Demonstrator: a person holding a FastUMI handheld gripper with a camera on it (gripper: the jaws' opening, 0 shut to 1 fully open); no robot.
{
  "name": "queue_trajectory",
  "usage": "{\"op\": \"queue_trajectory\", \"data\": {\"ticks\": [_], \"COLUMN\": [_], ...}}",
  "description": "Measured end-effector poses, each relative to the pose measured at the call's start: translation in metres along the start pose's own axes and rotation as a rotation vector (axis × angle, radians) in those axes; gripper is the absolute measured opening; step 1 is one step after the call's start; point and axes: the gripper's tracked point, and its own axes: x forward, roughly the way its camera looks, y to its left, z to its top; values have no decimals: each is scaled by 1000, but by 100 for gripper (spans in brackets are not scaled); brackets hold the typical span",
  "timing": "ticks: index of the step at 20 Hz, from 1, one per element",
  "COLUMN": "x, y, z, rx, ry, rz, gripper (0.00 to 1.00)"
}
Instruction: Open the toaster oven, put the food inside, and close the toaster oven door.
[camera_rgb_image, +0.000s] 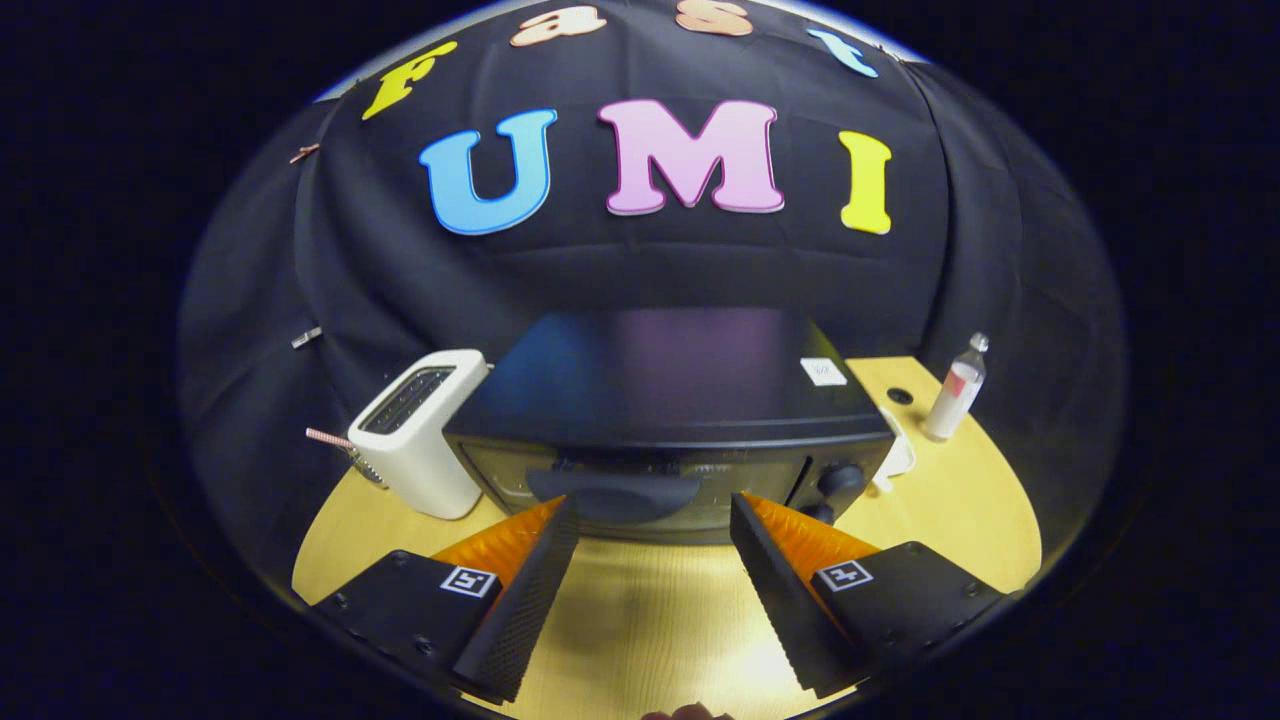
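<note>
A black toaster oven (660, 400) stands on the wooden table (640, 620), its door shut. The door handle (612, 492) runs across the top of the door, just ahead of my fingertips. Two knobs (838, 480) sit at the oven's right side. My gripper (652, 505) is open, with nothing between its fingers, and hovers above the table in front of the door. I cannot make out the food.
A white slot toaster (420, 430) stands close to the oven's left side. A clear plastic bottle (955, 390) stands on the table to the right, beyond the oven. Black cloth walls close in behind. Bare tabletop lies under the fingers.
</note>
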Motion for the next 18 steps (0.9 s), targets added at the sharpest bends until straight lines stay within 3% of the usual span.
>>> {"op": "queue_trajectory", "data": {"ticks": [9,15,18], "x": [-108,-185,-211], "y": [-51,-102,-121], "z": [89,72,50], "rx": [39,30,111], "ry": [-302,-349,-340], "rz": [-46,-110,-162], "gripper": [100,99,99]}}
